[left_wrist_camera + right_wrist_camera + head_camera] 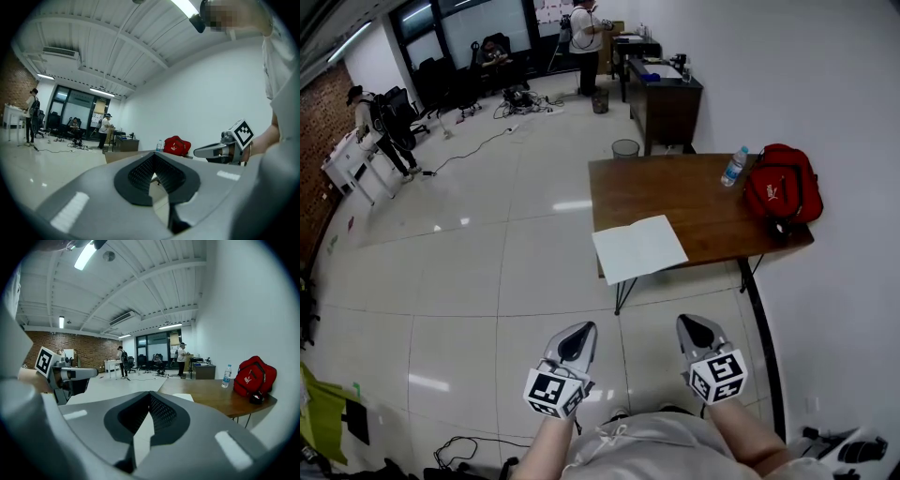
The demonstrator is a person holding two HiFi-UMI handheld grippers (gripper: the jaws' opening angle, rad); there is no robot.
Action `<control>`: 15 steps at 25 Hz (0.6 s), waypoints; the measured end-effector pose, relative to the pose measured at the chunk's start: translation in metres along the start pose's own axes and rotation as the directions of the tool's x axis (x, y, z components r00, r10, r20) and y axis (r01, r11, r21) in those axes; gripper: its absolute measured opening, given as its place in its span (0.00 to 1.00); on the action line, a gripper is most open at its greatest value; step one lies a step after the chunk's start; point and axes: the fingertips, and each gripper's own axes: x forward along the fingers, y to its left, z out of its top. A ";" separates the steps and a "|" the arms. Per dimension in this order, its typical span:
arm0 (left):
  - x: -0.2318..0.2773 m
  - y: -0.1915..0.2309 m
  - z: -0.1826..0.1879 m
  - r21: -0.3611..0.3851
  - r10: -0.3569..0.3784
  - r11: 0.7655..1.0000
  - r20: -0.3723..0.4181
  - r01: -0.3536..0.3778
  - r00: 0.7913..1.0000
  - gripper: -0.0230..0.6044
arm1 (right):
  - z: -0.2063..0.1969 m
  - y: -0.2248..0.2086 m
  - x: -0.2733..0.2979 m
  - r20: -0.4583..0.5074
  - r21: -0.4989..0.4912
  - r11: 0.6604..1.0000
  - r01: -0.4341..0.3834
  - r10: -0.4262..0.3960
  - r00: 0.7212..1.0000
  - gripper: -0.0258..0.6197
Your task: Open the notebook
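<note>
- Tongs sit side by side in the head view: left gripper (581,330) and right gripper (690,322) hover over pale tiled floor (487,281), well short of the brown wooden table (694,192), where the flat white notebook (639,247) overhangs the near edge.
- Left gripper view: jaws pressed together, empty.
- Right gripper view: jaws likewise together, empty; notebook (183,397) lies beyond the tips.

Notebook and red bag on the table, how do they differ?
The notebook is white, thin and flat; the red bag is bulky and rounded. The notebook lies at the near left corner of the table, overhanging its edge; the red bag sits at the right end. Both rest on the table.
</note>
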 end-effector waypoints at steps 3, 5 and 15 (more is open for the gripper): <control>0.004 -0.007 -0.006 0.007 0.014 1.000 -0.015 -0.014 1.000 0.04 | -0.007 -0.006 -0.004 0.000 0.014 1.000 -0.018 0.018 1.000 0.05; 0.007 -0.013 -0.007 0.002 0.029 1.000 -0.014 -0.029 0.999 0.04 | -0.013 -0.012 -0.006 -0.010 0.014 1.000 -0.026 0.027 1.000 0.05; 0.026 -0.050 -0.009 -0.005 0.016 1.000 -0.002 -0.016 1.000 0.04 | -0.005 -0.021 -0.019 0.028 -0.055 0.992 -0.114 0.116 0.993 0.05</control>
